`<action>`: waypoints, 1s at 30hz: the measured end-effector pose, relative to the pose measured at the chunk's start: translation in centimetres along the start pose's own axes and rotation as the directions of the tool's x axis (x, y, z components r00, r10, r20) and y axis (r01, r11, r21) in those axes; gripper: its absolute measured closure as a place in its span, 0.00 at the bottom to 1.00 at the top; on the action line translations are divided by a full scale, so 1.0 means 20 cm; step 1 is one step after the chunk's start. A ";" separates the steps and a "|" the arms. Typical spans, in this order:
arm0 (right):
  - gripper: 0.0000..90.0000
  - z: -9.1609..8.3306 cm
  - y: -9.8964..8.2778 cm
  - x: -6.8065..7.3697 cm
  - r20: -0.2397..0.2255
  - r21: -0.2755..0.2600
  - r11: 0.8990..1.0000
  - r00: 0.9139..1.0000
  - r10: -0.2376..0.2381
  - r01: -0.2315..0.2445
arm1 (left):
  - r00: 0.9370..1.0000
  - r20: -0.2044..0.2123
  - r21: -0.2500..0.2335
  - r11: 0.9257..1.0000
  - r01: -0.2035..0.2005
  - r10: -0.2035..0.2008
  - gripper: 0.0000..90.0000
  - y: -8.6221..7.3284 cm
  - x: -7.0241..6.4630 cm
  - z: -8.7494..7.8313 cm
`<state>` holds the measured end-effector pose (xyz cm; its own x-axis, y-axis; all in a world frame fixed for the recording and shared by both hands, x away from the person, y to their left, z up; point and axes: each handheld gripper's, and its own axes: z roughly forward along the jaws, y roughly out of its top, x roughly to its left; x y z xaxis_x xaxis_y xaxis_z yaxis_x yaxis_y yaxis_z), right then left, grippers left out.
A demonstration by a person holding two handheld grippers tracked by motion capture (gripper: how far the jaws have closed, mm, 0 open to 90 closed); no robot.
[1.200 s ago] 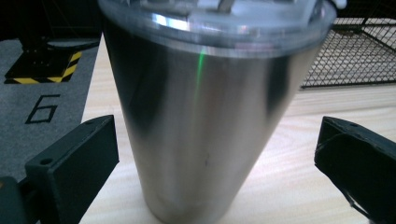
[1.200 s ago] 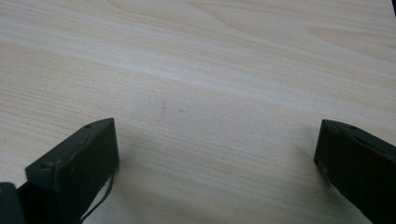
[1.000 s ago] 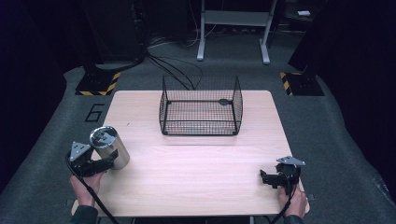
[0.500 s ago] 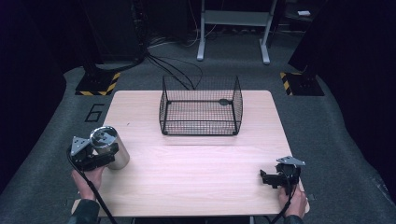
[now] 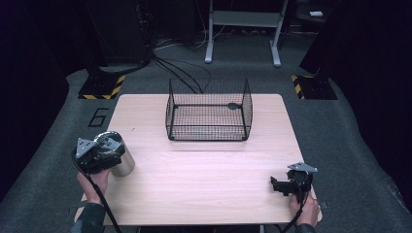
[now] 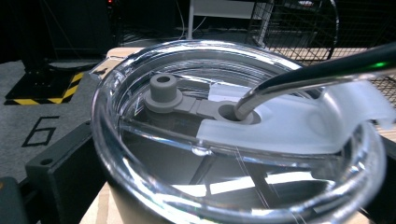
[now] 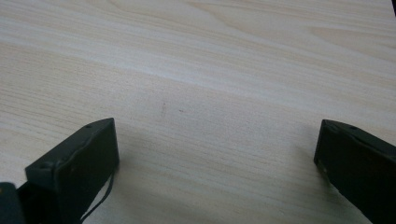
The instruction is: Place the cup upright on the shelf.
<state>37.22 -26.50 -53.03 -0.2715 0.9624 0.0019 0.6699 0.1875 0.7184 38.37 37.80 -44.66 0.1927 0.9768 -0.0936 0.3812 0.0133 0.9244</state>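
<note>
A steel tumbler (image 5: 120,160) with a clear lid (image 6: 243,140) and a metal straw (image 6: 317,74) stands near the table's left edge. My left gripper (image 5: 104,155) is right up against it, jaws spread wide on either side of its wall. The left jaw (image 6: 60,172) lies close along the tumbler and the other is just a dark edge at the far right, so no squeeze shows. My right gripper (image 5: 277,185) rests low over the wood near the front right corner, open, with bare table (image 7: 210,116) between its jaws.
A black wire basket (image 5: 209,114) stands at the back middle of the table (image 5: 204,179). Beyond the table are dark floor, cables, yellow-black striped feet (image 5: 99,90) and a grey stand (image 5: 243,29).
My left gripper has moved forward and in toward the tumbler, which has stayed in place. The right gripper has not moved.
</note>
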 end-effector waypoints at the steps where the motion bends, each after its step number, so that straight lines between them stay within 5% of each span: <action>1: 0.00 0.00 0.00 0.00 0.001 -0.002 1.000 1.000 0.000 0.000 | 1.000 -0.003 -0.001 1.000 0.001 -0.001 0.00 0.00 0.00 0.01; 30: 0.00 0.00 0.00 0.00 0.000 0.000 1.000 1.000 0.000 0.000 | 1.000 -0.006 -0.031 1.000 -0.002 0.002 0.03 -0.01 0.00 0.01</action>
<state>37.22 -26.50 -53.03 -0.2715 0.9624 0.0022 0.6700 0.1873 0.7184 38.56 37.81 -45.02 0.1877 0.9781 -0.0897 0.3523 0.0182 0.9357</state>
